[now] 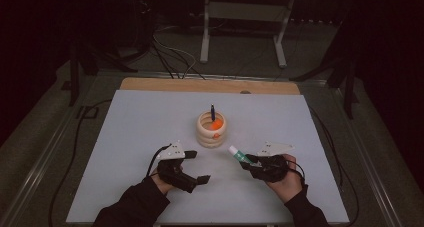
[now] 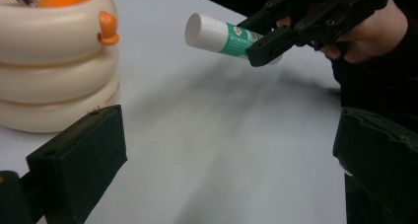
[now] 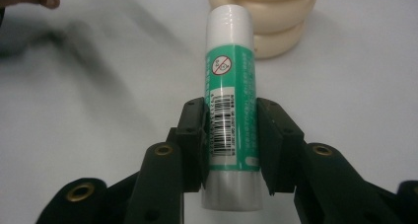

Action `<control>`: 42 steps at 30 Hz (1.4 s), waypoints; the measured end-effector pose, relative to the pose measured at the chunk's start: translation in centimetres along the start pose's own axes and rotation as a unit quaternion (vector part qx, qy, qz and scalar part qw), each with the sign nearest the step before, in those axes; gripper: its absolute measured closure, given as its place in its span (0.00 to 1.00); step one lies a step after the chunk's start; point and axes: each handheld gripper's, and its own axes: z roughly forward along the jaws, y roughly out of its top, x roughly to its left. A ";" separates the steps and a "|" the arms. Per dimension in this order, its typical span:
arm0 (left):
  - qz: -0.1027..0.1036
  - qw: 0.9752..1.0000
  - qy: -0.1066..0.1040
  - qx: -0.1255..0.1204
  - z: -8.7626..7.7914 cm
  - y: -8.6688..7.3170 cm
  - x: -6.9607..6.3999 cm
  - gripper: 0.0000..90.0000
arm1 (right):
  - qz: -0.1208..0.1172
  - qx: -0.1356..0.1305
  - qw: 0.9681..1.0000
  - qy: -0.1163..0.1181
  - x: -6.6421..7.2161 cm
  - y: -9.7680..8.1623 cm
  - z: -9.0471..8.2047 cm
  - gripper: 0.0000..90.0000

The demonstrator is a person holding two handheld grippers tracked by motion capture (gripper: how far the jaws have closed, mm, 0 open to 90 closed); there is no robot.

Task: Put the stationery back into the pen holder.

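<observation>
Tongs on the right [image 3: 230,145] were clamped on the glue stick [image 3: 230,86], aimed at the ringed holder [image 1: 211,129] for dropping in, while the left tongs [image 2: 226,155] were held wide open, empty.

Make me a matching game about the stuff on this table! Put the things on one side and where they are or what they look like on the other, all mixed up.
Things:
1. glue stick
2. ringed holder
3. left gripper
4. blue pen

Descriptions:
A. cream-coloured, stands in the middle of the table
B. jaws wide apart, nothing between them
C. clamped between the right gripper's jaws, white cap pointing at the holder
D. sticks up out of the holder

Pairs: 1-C, 2-A, 3-B, 4-D
</observation>
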 end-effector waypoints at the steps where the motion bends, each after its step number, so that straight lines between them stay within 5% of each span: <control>1: -0.001 1.000 0.002 -0.002 0.0 0.0 0.0 0.00 | 0.000 -0.002 1.000 0.000 0.1 0.1 0.1 0.73; 15: 0.013 1.000 0.002 -0.025 0.0 0.1 -0.1 0.00 | 0.018 -0.039 0.999 0.023 0.6 1.0 0.7 0.73; 28: -0.013 0.999 -0.019 -0.041 0.3 0.9 -0.3 0.00 | 0.046 -0.061 0.996 0.047 0.7 1.0 0.7 0.73; 33: -0.019 0.998 -0.024 -0.048 0.8 1.4 -0.5 0.00 | 0.070 -0.082 0.992 0.068 0.5 1.0 0.6 0.73; 42: -0.080 0.992 -0.047 -0.085 1.4 2.6 -0.1 0.01 | 0.074 -0.114 0.988 0.072 0.5 1.2 -0.2 0.73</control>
